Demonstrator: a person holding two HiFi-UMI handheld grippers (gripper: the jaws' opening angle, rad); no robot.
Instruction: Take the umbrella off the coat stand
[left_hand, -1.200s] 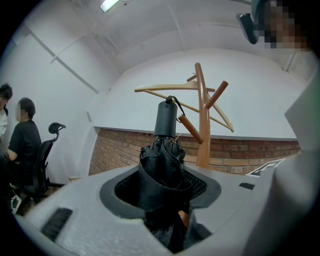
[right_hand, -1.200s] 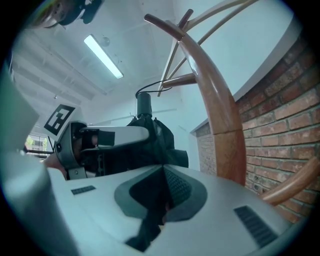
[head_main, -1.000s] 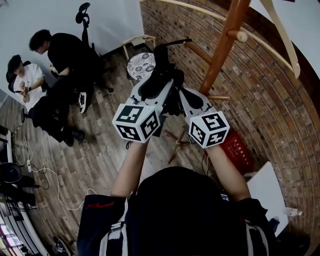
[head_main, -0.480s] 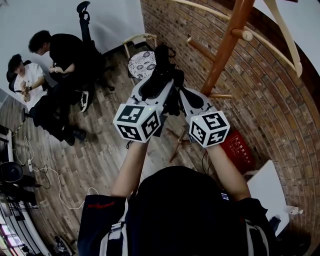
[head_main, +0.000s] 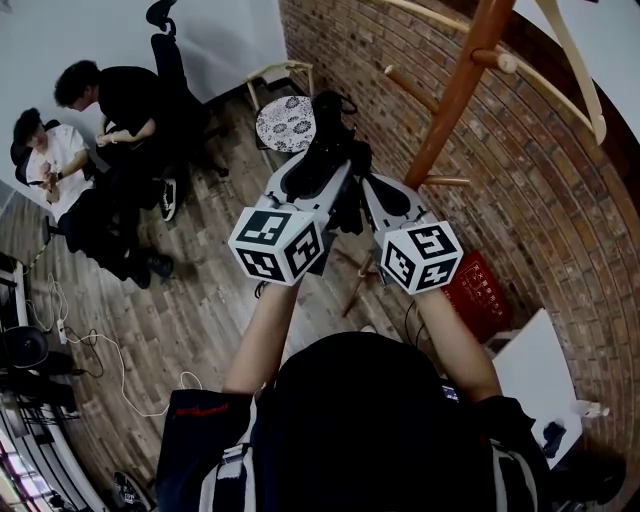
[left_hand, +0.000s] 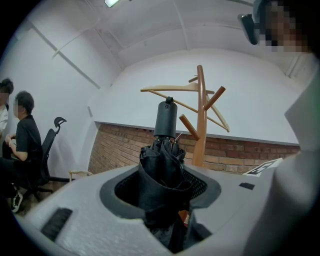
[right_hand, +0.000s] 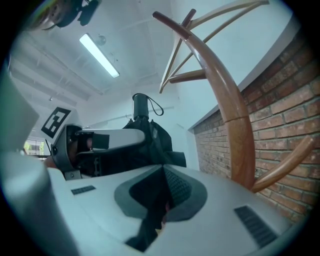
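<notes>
Black folded cloth fills the left gripper (left_hand: 163, 187), whose jaws are clamped round the umbrella (left_hand: 165, 145), which stands upright with its handle end on top. The right gripper (right_hand: 164, 175) sits just beside it, its jaws drawn nearly together on a dark fold that appears to belong to the same umbrella. The umbrella is clear of the coat stand (head_main: 452, 110), left of its wooden pole in the head view, near a brick wall (head_main: 540, 210). Two people (head_main: 100, 110) sit well apart.
</notes>
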